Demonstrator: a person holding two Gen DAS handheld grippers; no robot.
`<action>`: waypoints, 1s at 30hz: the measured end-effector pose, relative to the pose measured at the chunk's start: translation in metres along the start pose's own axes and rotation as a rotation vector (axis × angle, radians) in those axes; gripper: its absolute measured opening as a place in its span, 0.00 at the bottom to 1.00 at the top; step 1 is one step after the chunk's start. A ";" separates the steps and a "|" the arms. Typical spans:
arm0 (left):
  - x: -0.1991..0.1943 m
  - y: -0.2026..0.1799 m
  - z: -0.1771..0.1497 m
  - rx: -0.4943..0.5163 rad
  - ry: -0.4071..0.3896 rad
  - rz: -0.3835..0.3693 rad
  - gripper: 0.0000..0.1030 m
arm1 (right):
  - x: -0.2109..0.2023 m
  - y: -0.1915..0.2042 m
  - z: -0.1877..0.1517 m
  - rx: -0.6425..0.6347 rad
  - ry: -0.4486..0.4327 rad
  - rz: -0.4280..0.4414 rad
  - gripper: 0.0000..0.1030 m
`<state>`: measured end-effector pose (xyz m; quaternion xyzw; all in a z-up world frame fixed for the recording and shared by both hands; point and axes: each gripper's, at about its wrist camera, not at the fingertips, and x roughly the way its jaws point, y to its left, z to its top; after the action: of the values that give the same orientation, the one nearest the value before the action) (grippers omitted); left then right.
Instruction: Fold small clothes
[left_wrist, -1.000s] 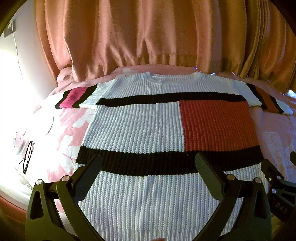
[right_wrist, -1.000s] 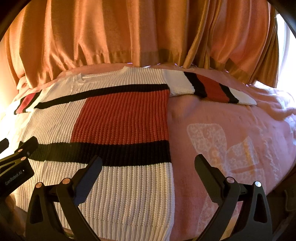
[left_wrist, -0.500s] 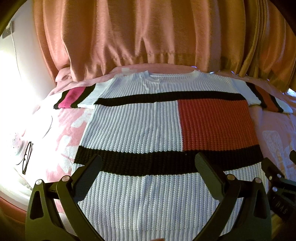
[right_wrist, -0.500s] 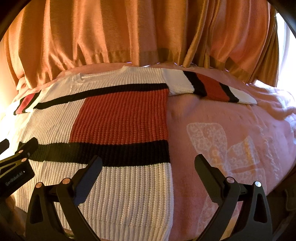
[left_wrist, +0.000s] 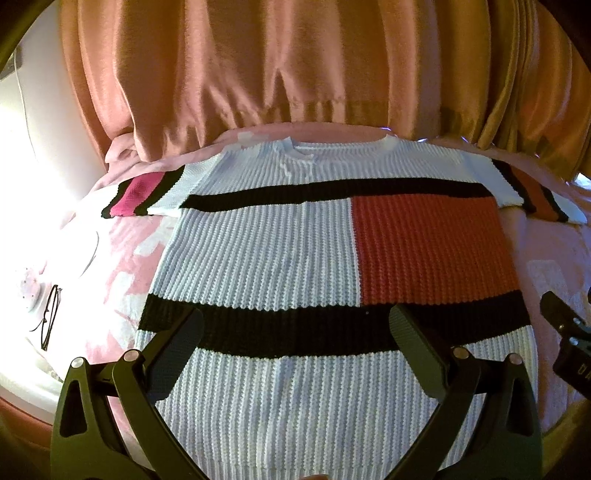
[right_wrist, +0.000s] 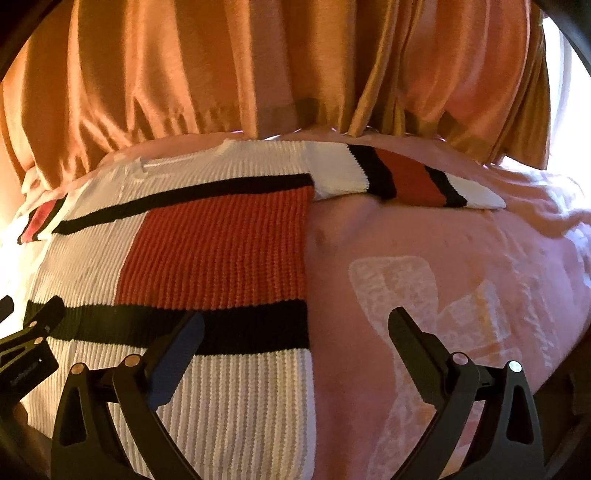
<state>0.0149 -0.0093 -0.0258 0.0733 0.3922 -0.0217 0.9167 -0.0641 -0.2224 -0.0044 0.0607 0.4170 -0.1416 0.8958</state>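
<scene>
A knitted sweater lies flat on the pink bed, collar toward the curtain at the far edge. The left tongs and right tongs hover above its hem, both spread apart and holding nothing.

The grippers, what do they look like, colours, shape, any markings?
Both are matte black. The left gripper and right gripper each have two flat, paddle-shaped fingers with ribbed pads, mounted on cut-out triangular linkage arms joined by silver rivets. White lettering on their sides is too blurred to read. No cables or sleeves show.
</scene>
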 end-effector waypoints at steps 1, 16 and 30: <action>0.000 0.000 0.000 0.001 0.000 -0.001 0.96 | 0.001 -0.003 0.001 0.006 0.004 0.007 0.95; 0.026 0.008 0.021 -0.065 0.070 -0.109 0.96 | 0.106 -0.207 0.104 0.304 0.034 -0.034 0.95; 0.059 -0.012 0.030 -0.088 0.054 -0.145 0.96 | 0.234 -0.358 0.148 0.612 0.025 -0.096 0.67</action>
<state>0.0759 -0.0246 -0.0499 0.0050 0.4217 -0.0688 0.9041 0.0780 -0.6448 -0.0847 0.3096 0.3685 -0.3021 0.8229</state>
